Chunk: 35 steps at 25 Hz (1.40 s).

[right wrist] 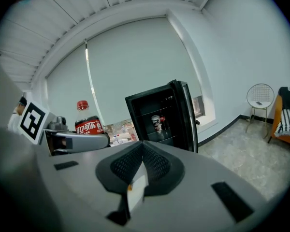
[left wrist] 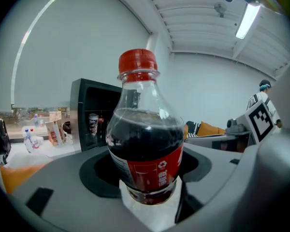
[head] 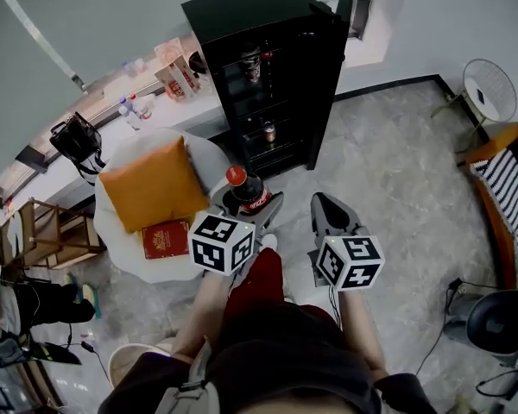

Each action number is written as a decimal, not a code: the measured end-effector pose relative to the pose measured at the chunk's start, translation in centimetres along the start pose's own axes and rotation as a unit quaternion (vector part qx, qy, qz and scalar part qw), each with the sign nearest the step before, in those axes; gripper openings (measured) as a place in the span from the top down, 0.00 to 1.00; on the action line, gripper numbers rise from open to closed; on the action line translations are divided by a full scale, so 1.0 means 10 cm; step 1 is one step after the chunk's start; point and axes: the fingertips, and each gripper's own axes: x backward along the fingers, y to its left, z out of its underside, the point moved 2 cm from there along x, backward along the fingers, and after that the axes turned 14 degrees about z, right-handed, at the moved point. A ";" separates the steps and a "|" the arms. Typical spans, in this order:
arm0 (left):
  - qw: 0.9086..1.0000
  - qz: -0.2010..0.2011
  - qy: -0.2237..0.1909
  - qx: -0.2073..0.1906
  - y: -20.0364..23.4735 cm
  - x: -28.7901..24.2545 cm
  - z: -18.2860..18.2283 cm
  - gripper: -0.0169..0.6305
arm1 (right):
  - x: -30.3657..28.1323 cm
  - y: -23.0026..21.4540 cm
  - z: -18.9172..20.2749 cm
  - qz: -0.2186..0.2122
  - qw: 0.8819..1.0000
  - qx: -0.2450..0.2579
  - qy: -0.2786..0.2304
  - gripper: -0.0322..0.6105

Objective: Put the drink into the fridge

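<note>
In the head view we carry the drink (head: pixel 243 187), a dark cola bottle with a red cap, upright in the left claw (head: pixel 249 210). It is held out in front of the body and pointed toward the black fridge (head: pixel 272 67). The fridge door (head: pixel 332 76) already stands open, which is probably why the right claw (head: pixel 326 210) hangs idle beside the left one, apart from the bottle. The fridge is well ahead of us across the floor, so we judge the carry is under way and the placing is not yet begun. To the left is a round worktop (head: pixel 121 253) with an orange cushion (head: pixel 151 184) and a red book (head: pixel 166 238).

The left gripper view shows what the marker cube partly hides from above. The jaws are clamped on the bottle's lower body, at the bottom of the red label. A low hold like this should keep the bottle upright and leave its top free to pass under a shelf.

The right gripper view shows its jaws pressed together with nothing between them. It alone looks almost straight into the fridge, where a small can-like container (right wrist: pixel 156 121) stands on a dark shelf. A white chair (right wrist: pixel 260 98) stands against the far wall.
</note>
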 end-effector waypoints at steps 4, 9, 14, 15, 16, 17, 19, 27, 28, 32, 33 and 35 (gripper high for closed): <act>1.000 0.010 0.005 0.008 0.44 -0.30 -0.19 0.48 | -0.54 -0.04 -0.17 0.008 1.000 -0.005 0.014 0.92; 1.000 0.018 0.021 0.004 0.97 -0.60 -0.33 0.48 | -1.15 -0.02 -0.35 0.017 1.000 -0.010 0.017 0.92; 0.999 0.027 0.021 0.017 1.51 -0.85 -0.47 0.48 | -1.73 0.00 -0.49 0.030 0.999 -0.009 0.029 0.92; 0.999 0.028 0.023 0.017 1.61 -0.90 -0.50 0.48 | -1.84 0.00 -0.51 0.033 0.999 -0.009 0.033 0.92; 0.999 0.030 0.029 0.014 1.71 -0.96 -0.52 0.48 | -1.95 -0.01 -0.53 0.037 0.999 -0.010 0.036 0.92; 0.999 0.033 0.036 0.010 1.79 -1.02 -0.54 0.48 | -2.04 -0.02 -0.55 0.041 0.998 -0.010 0.039 0.92; 0.998 0.042 0.048 0.000 1.93 -1.14 -0.57 0.48 | -2.22 -0.05 -0.58 0.051 0.998 -0.009 0.040 0.92; 0.995 0.063 0.072 -0.013 2.27 -1.61 -0.54 0.48 | -2.71 -0.19 -0.48 0.076 0.995 -0.001 0.062 0.92; 0.995 0.063 0.073 -0.014 2.28 -1.66 -0.51 0.48 | -2.74 -0.21 -0.44 0.077 0.995 0.000 0.065 0.92; 0.995 0.057 0.080 -0.018 2.37 -1.84 -0.36 0.48 | -2.89 -0.26 -0.26 0.080 0.995 -0.005 0.066 0.92; 0.995 0.056 0.079 -0.014 2.39 -1.89 -0.30 0.48 | -2.92 -0.27 -0.20 0.079 0.995 -0.006 0.065 0.92; 0.996 0.050 0.072 -0.008 2.40 -2.00 -0.17 0.48 | -2.99 -0.33 -0.06 0.074 0.995 -0.006 0.062 0.92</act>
